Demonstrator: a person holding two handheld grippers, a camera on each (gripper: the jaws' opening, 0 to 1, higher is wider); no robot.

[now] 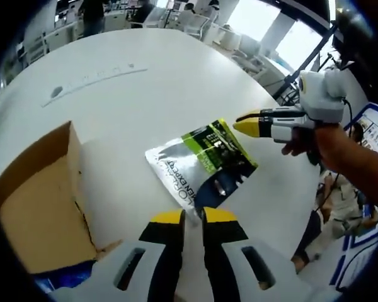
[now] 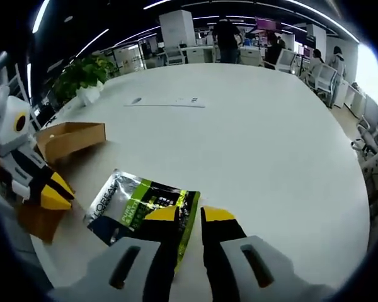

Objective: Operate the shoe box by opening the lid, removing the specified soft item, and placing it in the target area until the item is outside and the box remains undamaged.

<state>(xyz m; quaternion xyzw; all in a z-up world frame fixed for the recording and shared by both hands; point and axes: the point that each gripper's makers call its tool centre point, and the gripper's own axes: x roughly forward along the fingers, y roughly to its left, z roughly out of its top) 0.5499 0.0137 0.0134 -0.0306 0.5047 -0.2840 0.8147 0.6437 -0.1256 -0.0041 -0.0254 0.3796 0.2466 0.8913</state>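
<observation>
Table (image 1: 176,82) is seen carrying the open cardboard shoe box (image 1: 41,195) and, just beside it, the flat foil pouch (image 1: 201,163), already lying outside the box. Pouch is judged light, floppy and slick, best pinched at an edge seam. Left gripper (image 1: 193,217) and right gripper (image 2: 183,215) are held narrow, nothing gripped.

Pouch (image 1: 201,163) lies flat on table (image 1: 145,94) (box (image 1: 41,195) just beside)
</observation>
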